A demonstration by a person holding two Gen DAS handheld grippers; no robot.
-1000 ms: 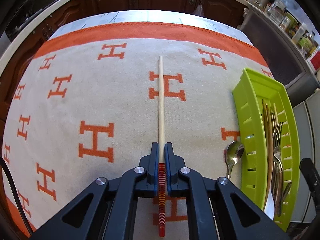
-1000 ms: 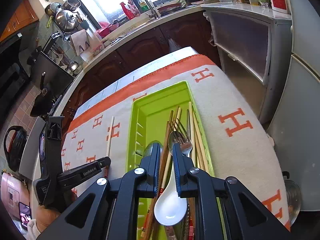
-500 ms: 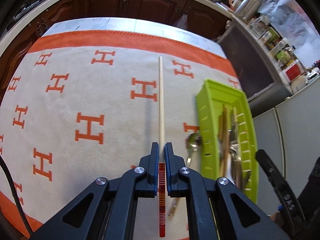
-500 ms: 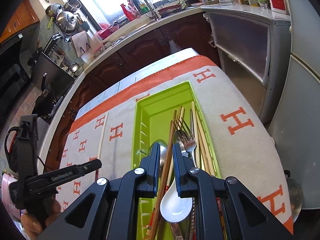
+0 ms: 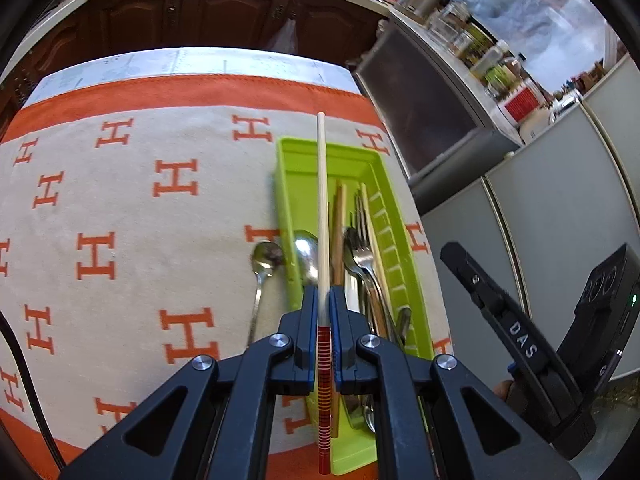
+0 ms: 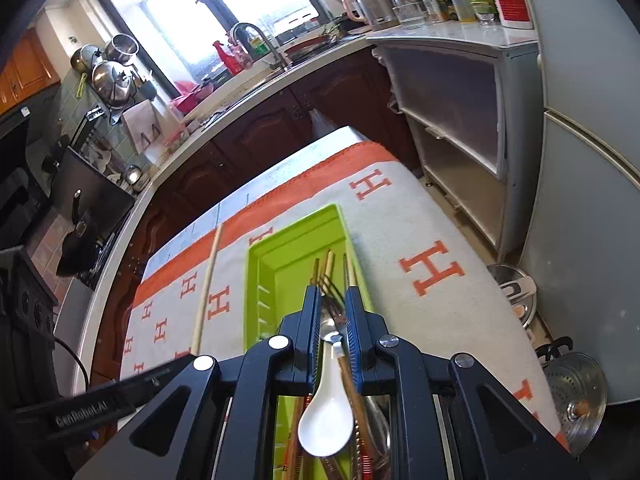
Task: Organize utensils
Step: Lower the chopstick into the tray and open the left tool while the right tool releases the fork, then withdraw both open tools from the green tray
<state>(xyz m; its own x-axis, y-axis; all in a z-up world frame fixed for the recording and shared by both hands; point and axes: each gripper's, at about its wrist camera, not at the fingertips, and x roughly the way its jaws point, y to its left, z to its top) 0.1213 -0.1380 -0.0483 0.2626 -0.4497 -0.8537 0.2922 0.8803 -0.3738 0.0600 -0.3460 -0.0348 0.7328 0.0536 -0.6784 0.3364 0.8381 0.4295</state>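
Dark wooden kitchen cabinets and a cluttered worktop ring a desk (image 5: 224, 66) draped in a cream cloth with orange H letters and an orange border (image 5: 120, 216).

Left hand-held gripper (image 5: 324, 300): its jaws are pressed together on a long pale wooden chopstick with a red-striped end (image 5: 322, 208), which runs straight ahead from the fingers and hangs over the long lime-green plastic utensil tray (image 5: 286, 184) directly below and in front. In that tray, just right of the chopstick, lie a steel spoon (image 5: 306, 248), brown and pale chopsticks (image 5: 340, 216) and steel forks (image 5: 358, 252), all lengthwise. Outside the tray, touching or just beside its left wall and left of the fingers, a second steel spoon (image 5: 262, 268) rests on the cloth.

Right hand-held gripper (image 6: 334, 312): its jaws are nearly together, pinching the handle of a white ceramic soup spoon (image 6: 326, 416), bowl toward the camera. It hovers over the near end of the same tray (image 6: 256, 280), whose far end is bare. To the left of this hand-held gripper, the left one (image 6: 96, 404) shows with its chopstick (image 6: 208, 280).
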